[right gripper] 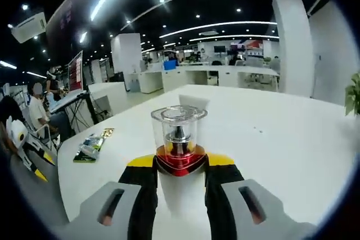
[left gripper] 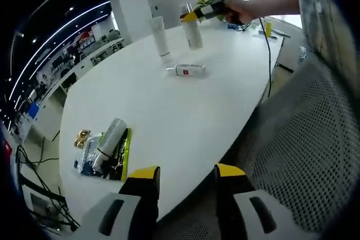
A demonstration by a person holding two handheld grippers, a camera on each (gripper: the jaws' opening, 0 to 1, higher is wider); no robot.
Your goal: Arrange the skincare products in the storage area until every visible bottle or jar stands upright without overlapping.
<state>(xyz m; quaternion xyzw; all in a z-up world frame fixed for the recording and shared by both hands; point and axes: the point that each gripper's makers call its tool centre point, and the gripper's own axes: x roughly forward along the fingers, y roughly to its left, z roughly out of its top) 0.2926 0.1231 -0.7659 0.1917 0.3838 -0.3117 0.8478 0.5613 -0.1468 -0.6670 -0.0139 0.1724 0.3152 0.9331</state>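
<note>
Your left gripper (left gripper: 185, 175) sits nearest in the left gripper view, jaws spread apart with nothing between them, hanging over the near edge of the white table (left gripper: 169, 111). Beside it on the right is a grey mesh chair (left gripper: 304, 150). Just past the left jaw a silver tube (left gripper: 108, 141) lies flat on some green and blue packets (left gripper: 101, 155). Further up the table a small white bottle with a red label (left gripper: 188, 70) lies on its side, well apart from your jaws. Beyond it a tall white tube (left gripper: 160, 36) stands upright. Near that, your right gripper (left gripper: 198, 13) is clamped on a white pump bottle (left gripper: 192, 33), upright, your hand (left gripper: 242, 10) behind it.

Right gripper view, near: your right gripper (right gripper: 180, 164) is closed on that pump bottle (right gripper: 179, 139), which sits squarely between the yellow tips, clear cap (right gripper: 179, 119) above, red collar at jaw level. Left on the table (right gripper: 270, 139) lie the packets (right gripper: 90, 147). Far back: desks, seated people.
</note>
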